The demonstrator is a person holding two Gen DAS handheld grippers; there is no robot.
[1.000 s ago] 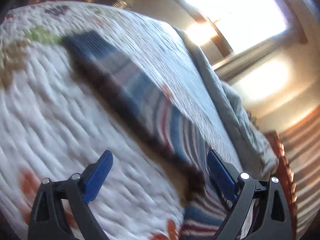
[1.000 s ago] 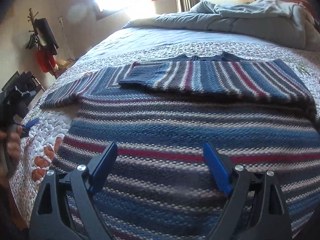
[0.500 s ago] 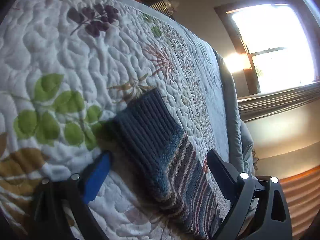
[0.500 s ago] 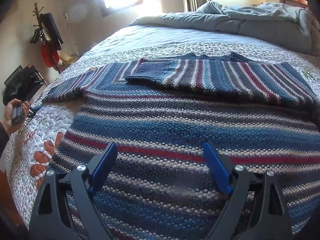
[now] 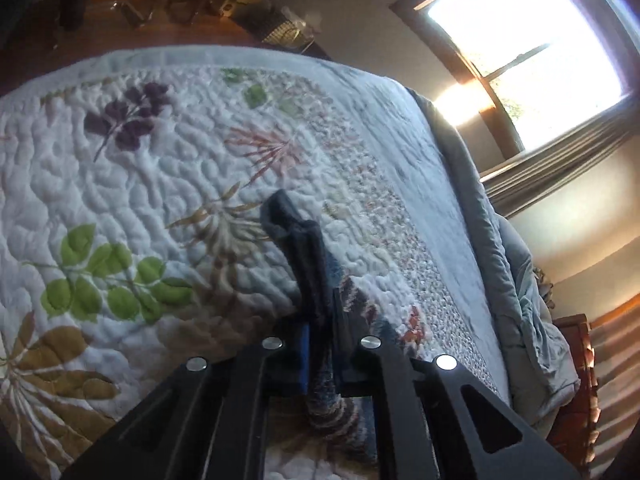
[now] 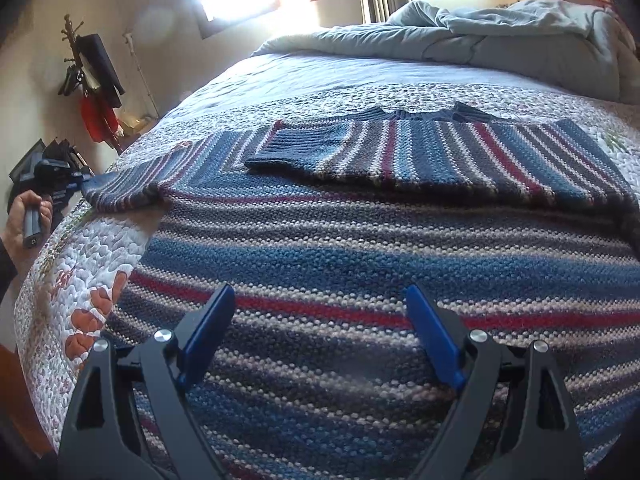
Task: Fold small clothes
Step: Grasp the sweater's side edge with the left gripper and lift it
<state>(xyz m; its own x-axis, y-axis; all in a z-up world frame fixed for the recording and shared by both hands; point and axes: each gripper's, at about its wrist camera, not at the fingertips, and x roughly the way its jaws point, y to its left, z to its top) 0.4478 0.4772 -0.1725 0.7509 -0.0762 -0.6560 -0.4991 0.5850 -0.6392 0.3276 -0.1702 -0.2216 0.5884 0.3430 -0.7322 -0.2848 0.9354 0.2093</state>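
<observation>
Clamping since 0.5 s ago: left claw [image 5: 320, 354] now pinches sweater [image 6: 360, 248] cuff [image 5: 298, 240]; right claw [image 6: 320, 320] unchanged, spread apart above it.

striped knit sweater [image 6: 360, 248] | blue, grey, red, white | flat on bed | one sleeve [image 6: 400, 152] folded across chest

Bare quilt [image 5: 168, 184] lies free left of the sweater sleeve [image 5: 304, 256]; bunched duvet [image 6: 520, 36] blocks the far end

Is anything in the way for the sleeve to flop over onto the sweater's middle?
Nothing visible. The left gripper is shut on the sleeve. The sweater lies flat on the quilt, the other sleeve already folded across its top; the right gripper hovers open above.
</observation>
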